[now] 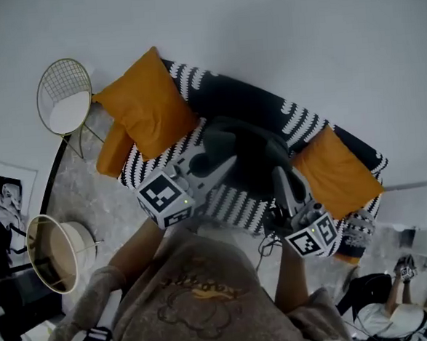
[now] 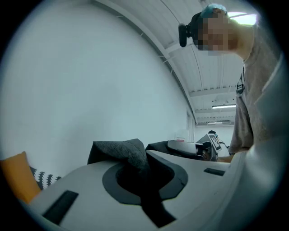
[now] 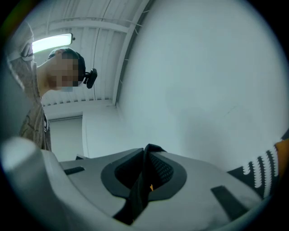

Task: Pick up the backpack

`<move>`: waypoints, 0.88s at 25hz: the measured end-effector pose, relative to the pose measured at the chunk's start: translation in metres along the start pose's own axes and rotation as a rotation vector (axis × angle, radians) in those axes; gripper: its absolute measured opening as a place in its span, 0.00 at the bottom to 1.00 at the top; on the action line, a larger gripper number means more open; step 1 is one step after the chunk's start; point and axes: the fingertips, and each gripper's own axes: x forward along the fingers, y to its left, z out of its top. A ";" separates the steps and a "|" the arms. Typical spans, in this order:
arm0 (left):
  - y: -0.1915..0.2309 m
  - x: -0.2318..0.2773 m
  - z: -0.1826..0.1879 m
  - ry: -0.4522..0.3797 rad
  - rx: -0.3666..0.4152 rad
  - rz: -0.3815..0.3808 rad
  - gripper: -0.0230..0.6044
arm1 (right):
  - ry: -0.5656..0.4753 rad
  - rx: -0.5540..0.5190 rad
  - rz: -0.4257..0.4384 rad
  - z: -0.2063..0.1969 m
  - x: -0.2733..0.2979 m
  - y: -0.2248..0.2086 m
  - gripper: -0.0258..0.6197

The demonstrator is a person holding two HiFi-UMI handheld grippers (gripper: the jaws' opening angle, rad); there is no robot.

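Head view: a dark backpack [image 1: 249, 153] is seen between the left gripper [image 1: 224, 162] and the right gripper [image 1: 281, 174], over a striped sofa [image 1: 290, 113]. Left gripper view: the jaws are nearly closed, pinched on a grey fabric fold [image 2: 121, 151] at their tips. Right gripper view: a dark mesh strap [image 3: 153, 168] is clamped between narrow jaws. The backpack is judged soft and saggy; top folds and straps are best gripped.

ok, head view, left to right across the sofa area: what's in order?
wire chair → left cushion → backpack → right cushion
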 end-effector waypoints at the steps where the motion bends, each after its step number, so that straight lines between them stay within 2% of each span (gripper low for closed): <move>1: -0.003 -0.004 0.009 -0.008 0.014 -0.004 0.08 | -0.015 -0.011 0.004 0.006 0.001 0.006 0.08; 8: -0.029 -0.053 0.037 -0.024 0.050 -0.031 0.08 | -0.085 -0.046 0.020 0.015 -0.012 0.058 0.08; 14: -0.052 -0.110 0.015 0.005 0.040 -0.045 0.08 | -0.060 -0.009 -0.016 -0.022 -0.044 0.107 0.08; 22: -0.110 -0.186 -0.007 0.021 0.001 -0.021 0.08 | -0.030 0.021 -0.065 -0.059 -0.097 0.187 0.08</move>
